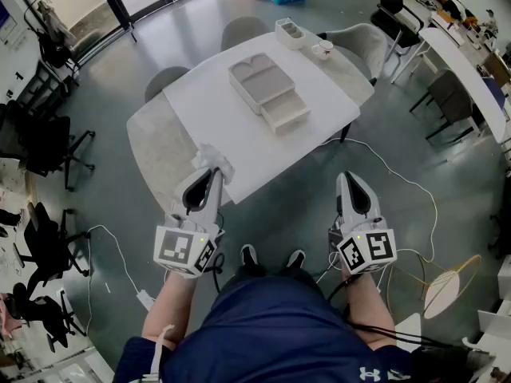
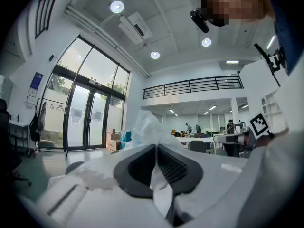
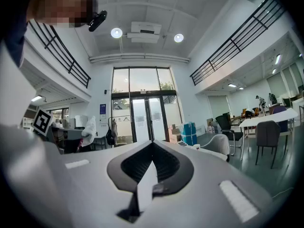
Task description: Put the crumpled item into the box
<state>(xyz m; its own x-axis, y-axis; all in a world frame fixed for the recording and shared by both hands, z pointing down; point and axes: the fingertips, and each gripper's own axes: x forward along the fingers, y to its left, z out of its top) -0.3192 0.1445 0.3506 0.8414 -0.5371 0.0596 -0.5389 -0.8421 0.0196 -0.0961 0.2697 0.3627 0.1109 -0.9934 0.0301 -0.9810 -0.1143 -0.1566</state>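
The crumpled item [image 1: 211, 159], a wad of thin white translucent material, sticks out from my left gripper [image 1: 214, 171], which is shut on it at the near edge of the white table [image 1: 207, 106]. In the left gripper view the crumpled item [image 2: 146, 126] bulges above the closed jaws of that gripper [image 2: 156, 148]. The box [image 1: 267, 86], grey-white with a tray top and a drawer [image 1: 285, 112] pulled out, stands in the middle of the table, well beyond the left gripper. My right gripper [image 1: 349, 175] is shut and holds nothing, off the table's near right side above the floor; in its own view the right gripper [image 3: 153, 146] points level.
A small white holder [image 1: 291, 32] and a cup [image 1: 322, 49] stand at the table's far corner. Grey chairs [image 1: 357, 42] ring the far sides. A white cable [image 1: 403, 178] runs across the floor to the right. The person's feet [image 1: 271, 258] are just below the table edge.
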